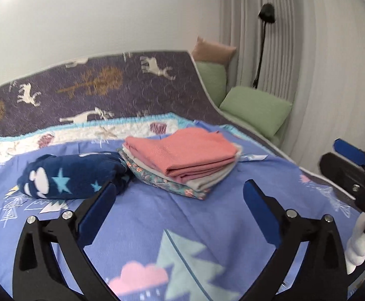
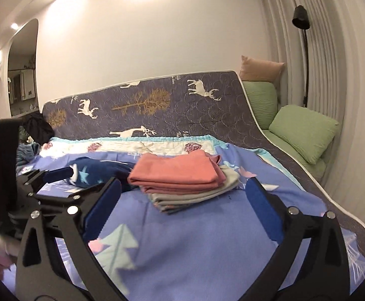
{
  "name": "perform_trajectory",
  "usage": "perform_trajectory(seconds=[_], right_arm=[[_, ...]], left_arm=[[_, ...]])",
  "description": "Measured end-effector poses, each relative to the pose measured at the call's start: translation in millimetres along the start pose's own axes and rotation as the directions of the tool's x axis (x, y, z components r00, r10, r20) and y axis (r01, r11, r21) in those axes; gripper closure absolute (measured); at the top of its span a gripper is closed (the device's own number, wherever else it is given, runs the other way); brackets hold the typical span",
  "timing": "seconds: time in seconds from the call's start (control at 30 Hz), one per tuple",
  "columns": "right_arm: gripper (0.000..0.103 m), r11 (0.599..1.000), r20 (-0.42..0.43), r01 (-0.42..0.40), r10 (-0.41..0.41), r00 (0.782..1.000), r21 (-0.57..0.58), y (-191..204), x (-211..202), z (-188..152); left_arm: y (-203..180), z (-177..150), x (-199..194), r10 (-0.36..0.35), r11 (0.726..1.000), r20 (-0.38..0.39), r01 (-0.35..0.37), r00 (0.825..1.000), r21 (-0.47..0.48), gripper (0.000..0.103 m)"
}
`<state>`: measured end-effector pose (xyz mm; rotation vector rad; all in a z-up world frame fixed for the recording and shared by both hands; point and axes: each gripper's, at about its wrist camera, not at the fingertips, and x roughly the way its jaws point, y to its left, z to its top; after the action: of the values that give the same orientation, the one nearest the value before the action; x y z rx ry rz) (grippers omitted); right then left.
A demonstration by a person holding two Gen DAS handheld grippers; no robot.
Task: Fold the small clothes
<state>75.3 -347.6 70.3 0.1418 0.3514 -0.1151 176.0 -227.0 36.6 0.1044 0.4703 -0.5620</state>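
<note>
Nearest in both views are the black linkage arms and blue pads of the grippers. The left gripper (image 1: 180,195) stands spread wide with nothing between its pads, above the periwinkle bedsheet (image 1: 137,225) printed with pale trees and pink clouds. The right gripper (image 2: 183,195) is likewise wide apart and empty. Only the right wrist view shows the left gripper from the side, at its left edge; only the left wrist view shows the right gripper's blue pad at its right edge.

Just beyond the pads lies the stack of folded clothes (image 1: 182,160): a salmon ribbed piece on top, grey layers beneath, a floral teal one at the bottom, seen clearly only from the left. Touching its left side is a fluffy navy garment (image 1: 72,173) with stars.

Farther off are a quilted deer-print mattress (image 2: 157,105), green cushions (image 2: 305,130), pleated curtains (image 2: 333,62) and a black floor lamp (image 2: 301,17). The right view alone shows a doorway (image 2: 21,70).
</note>
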Motion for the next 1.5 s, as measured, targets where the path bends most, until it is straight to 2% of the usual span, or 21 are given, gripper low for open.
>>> perform_trajectory(seconds=[0.13, 0.33, 0.57, 0.63, 0.73, 0.93, 1.03, 1.2, 1.5], right_arm=[[0.002, 0.999, -0.017, -0.032, 0.032, 0.999, 0.032, 11, -37, -2], [0.002, 0.999, -0.030, -0.006, 0.008, 1.000, 0.049, 21, -88, -15], [0.002, 0.996, -0.055, 0.006, -0.001, 0.998, 0.086, 32, -129, -34], [0.002, 0.996, -0.053, 0.009, -0.004, 0.999, 0.084, 35, -138, -39], [0.002, 0.996, -0.055, 0.001, 0.003, 0.998, 0.087, 42, -150, -46], [0.002, 0.995, -0.063, -0.010, 0.017, 0.998, 0.104, 50, -165, -56], [0.002, 0.993, -0.073, -0.018, 0.027, 0.997, 0.117, 50, -173, -58], [0.002, 0.993, -0.062, -0.032, 0.039, 0.997, 0.115, 51, -186, -58], [0.002, 0.994, -0.057, -0.047, 0.053, 0.997, 0.097, 59, -198, -60]], left_arm=[[-13, -11, -52, 0.020, 1.000, 0.045, -0.020, 0.999, 0.010, 0.002], [-30, -32, -110, 0.097, 0.994, 0.050, -0.100, 0.994, 0.050, 0.002], [-29, -56, -168, 0.075, 0.997, 0.087, -0.077, 0.993, 0.022, 0.002], [-28, -61, -180, 0.108, 0.994, 0.075, -0.109, 0.991, 0.012, 0.002], [-27, -70, -192, 0.166, 0.986, 0.061, -0.167, 0.984, 0.017, 0.002], [-26, -87, -217, 0.139, 0.990, 0.060, -0.138, 0.989, -0.025, 0.002], [-30, -90, -224, 0.162, 0.987, 0.050, -0.161, 0.986, -0.015, 0.002], [-36, -94, -238, 0.133, 0.991, 0.068, -0.132, 0.989, -0.022, 0.002], [-43, -100, -252, 0.146, 0.989, 0.078, -0.146, 0.986, -0.008, 0.002]])
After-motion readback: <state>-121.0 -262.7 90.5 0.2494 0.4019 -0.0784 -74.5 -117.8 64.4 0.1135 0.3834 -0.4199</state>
